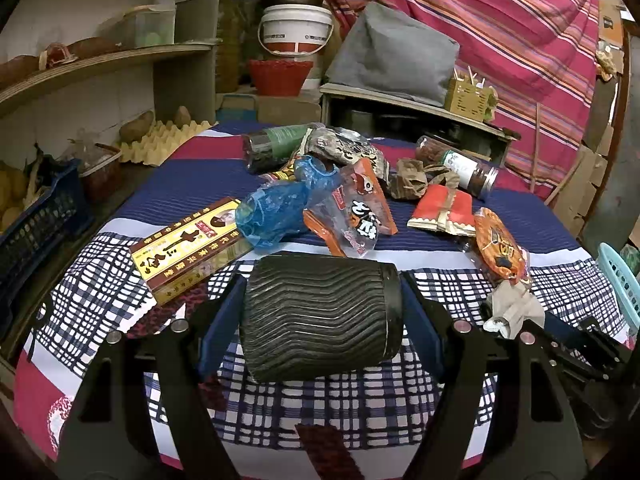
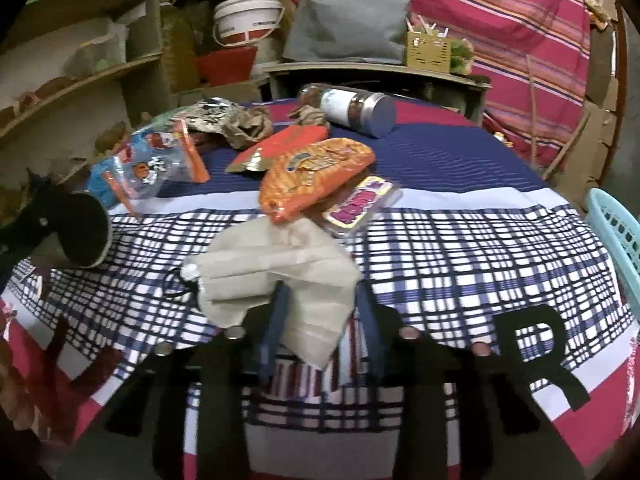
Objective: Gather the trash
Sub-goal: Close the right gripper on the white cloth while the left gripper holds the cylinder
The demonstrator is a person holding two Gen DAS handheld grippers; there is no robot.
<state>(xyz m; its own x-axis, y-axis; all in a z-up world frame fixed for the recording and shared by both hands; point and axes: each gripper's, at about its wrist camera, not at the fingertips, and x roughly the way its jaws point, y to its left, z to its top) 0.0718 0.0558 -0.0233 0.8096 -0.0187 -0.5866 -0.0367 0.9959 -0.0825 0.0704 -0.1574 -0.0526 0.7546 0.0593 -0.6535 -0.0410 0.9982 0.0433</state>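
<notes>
1. Tablecloth (image 1: 460,280): woven cotton lying over the table, checked in navy and white under both sets of fingers, running to plain navy and crimson bands ahead of them.
2. Room: wooden shelves (image 1: 100,68) standing to the left of the fingers; a white plastic bucket (image 1: 296,28), a red basket (image 1: 280,76) and a grey cloth bundle (image 1: 392,60) sitting far ahead; a striped pink cloth (image 1: 500,20) hanging to the right.
3. Left gripper (image 1: 320,312): fingers standing fairly wide and pressing on both ends of a black ribbed cup (image 1: 320,316), a cylinder lying crosswise between them.
4. Right gripper (image 2: 320,320): fingers drawn narrow and pinching a pale folded tissue (image 2: 280,272), soft and creased, spilling over and ahead of the tips.
5. Trash lying ahead of the left fingers: a flat yellow box (image 1: 188,248), a crumpled blue bag (image 1: 280,204), a clear snack wrapper (image 1: 356,212), a dark bottle (image 1: 276,146).
6. Trash lying ahead of the right fingers: a glossy orange packet (image 2: 316,176), a pink-lettered packet (image 2: 360,208), crumpled brown paper (image 2: 248,126), a jar (image 2: 352,110) on its side.
7. Turquoise plastic basket (image 2: 616,232): latticed, showing at the far right of the right fingers.
</notes>
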